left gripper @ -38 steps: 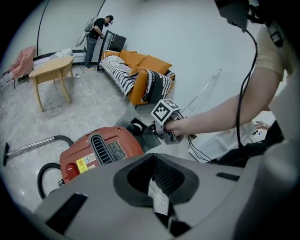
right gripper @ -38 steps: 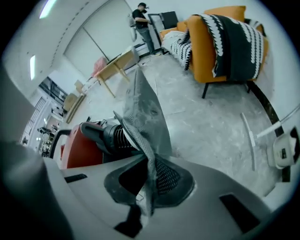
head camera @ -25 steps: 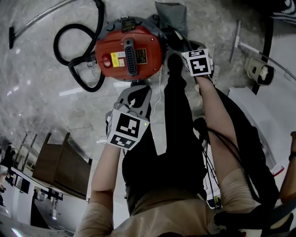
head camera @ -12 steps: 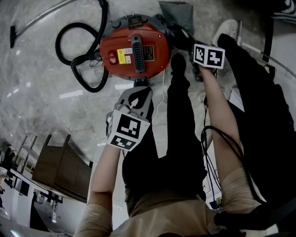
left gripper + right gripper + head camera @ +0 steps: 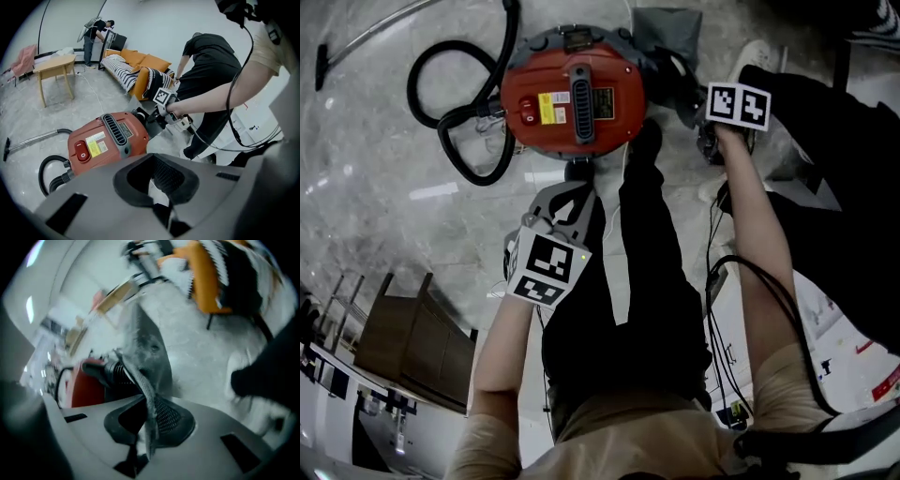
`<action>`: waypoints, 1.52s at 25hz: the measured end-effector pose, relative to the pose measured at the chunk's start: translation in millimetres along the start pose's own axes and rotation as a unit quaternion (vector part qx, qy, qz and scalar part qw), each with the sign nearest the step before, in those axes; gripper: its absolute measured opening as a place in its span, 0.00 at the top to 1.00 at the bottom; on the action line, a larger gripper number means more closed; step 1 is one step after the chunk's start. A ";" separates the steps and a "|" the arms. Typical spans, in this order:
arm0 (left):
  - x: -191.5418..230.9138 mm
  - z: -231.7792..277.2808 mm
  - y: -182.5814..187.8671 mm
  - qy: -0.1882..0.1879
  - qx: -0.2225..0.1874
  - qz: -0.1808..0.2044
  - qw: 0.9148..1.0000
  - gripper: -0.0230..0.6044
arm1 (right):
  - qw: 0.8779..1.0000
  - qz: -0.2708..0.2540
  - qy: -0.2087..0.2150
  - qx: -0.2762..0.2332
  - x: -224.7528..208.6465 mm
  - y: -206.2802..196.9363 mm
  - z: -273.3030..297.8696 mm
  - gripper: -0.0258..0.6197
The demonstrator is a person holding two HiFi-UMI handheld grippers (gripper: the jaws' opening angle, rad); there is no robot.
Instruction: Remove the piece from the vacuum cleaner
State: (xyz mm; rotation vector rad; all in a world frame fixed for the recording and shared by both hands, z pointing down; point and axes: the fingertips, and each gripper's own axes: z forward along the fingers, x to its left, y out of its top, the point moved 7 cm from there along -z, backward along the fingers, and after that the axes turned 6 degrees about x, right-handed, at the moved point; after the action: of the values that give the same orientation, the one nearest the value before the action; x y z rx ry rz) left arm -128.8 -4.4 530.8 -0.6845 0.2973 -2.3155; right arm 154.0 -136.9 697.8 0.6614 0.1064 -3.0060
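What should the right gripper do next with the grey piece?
Probably pull the grey piece clear of the vacuum. The right gripper has its jaws pinched on the piece, which looks to be right beside the vacuum's red body.

Looks like a living rm in a home, or a mock-up of one tbh. Left gripper view, upper left: sofa (image 5: 140,70) w/ orange cushions (image 5: 152,61) + a striped blanket (image 5: 123,70), a small wooden table (image 5: 54,63) nearby, and a pink chair (image 5: 26,58) at the far left edge. Pale marbled floor (image 5: 28,117), plain white walls (image 5: 154,23). Red vacuum cleaner (image 5: 108,140) on the floor mid-frame. Head view, lower left: a brown wooden cabinet (image 5: 412,337).
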 end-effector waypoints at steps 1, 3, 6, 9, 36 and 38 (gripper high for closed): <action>-0.7 2.5 0.1 0.000 0.002 0.000 1.000 0.96 | 0.995 -0.088 -0.042 0.024 6.9 2.6 -1.8 0.92; -2.8 6.9 2.2 -0.001 0.002 -0.003 1.000 0.96 | 0.972 -0.209 -0.096 0.048 19.8 7.2 -4.0 0.91; -7.6 8.4 8.3 -0.005 -0.005 -0.009 1.000 0.96 | 0.967 -0.236 -0.081 0.044 34.1 15.1 -9.3 0.79; -7.1 7.4 8.1 -0.006 -0.006 -0.014 1.000 0.96 | 0.975 -0.215 -0.055 0.027 40.5 20.9 -15.0 0.72; -14.2 11.5 1.8 0.000 -0.017 -0.034 0.999 0.96 | 0.996 0.037 0.048 -0.072 16.2 45.4 -14.9 0.86; -13.5 11.3 3.8 0.001 -0.017 -0.034 0.999 0.96 | 0.996 0.018 0.044 -0.074 17.7 45.7 -15.4 0.86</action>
State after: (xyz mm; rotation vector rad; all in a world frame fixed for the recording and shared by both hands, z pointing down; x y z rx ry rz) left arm -112.0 1.8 533.5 -0.7198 0.3189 -2.3796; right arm 147.8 -182.0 673.9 0.7707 0.3152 -2.8982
